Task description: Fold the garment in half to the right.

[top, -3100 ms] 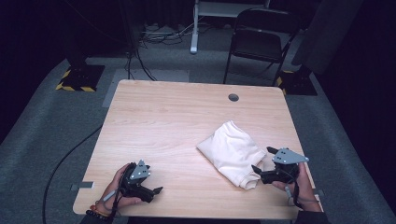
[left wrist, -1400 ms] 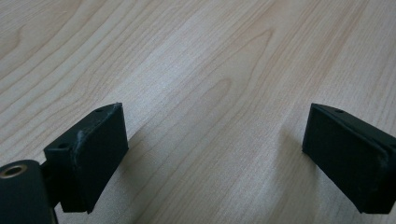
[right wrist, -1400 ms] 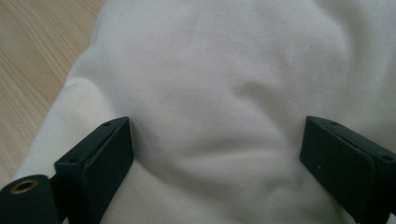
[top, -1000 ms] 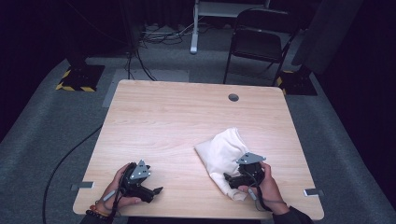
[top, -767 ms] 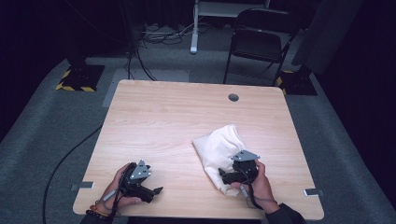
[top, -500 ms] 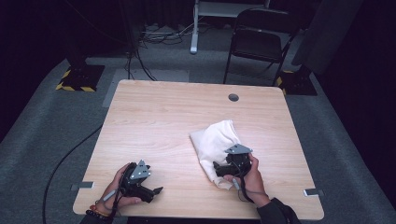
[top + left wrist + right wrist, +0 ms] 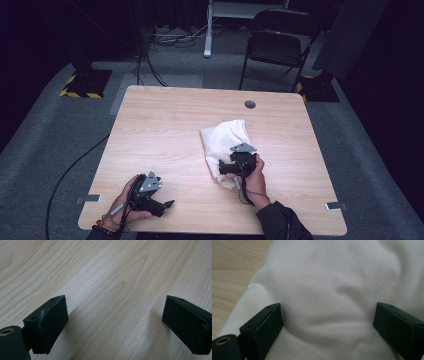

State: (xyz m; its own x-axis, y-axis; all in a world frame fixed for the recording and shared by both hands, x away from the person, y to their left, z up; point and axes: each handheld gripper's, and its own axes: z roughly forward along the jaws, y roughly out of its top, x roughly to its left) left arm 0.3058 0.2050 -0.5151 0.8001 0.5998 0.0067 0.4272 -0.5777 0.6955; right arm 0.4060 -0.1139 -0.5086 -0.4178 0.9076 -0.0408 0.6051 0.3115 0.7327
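A crumpled white cloth (image 7: 225, 140) lies on the wooden table (image 7: 165, 130), right of its middle. My right gripper (image 7: 223, 167) rests on the cloth's near part, pointing left. In the right gripper view its jaws stand wide apart, pressed down onto the white cloth (image 7: 337, 290), with a soft fold of fabric (image 7: 329, 322) bulging between them. My left gripper (image 7: 167, 204) sits near the table's front left edge, held in a hand. Its black jaws are spread wide over bare wood (image 7: 112, 297) with nothing between them.
A round cable hole (image 7: 250, 104) is in the table's far side. A black folding chair (image 7: 277, 45) stands behind the table. A cable (image 7: 75, 165) runs over the grey floor at the left. Dark stands sit at both far corners.
My right gripper has moved left from the table's right edge onto the cloth, pushing it a little to the left and bunching it. The left gripper has stayed put.
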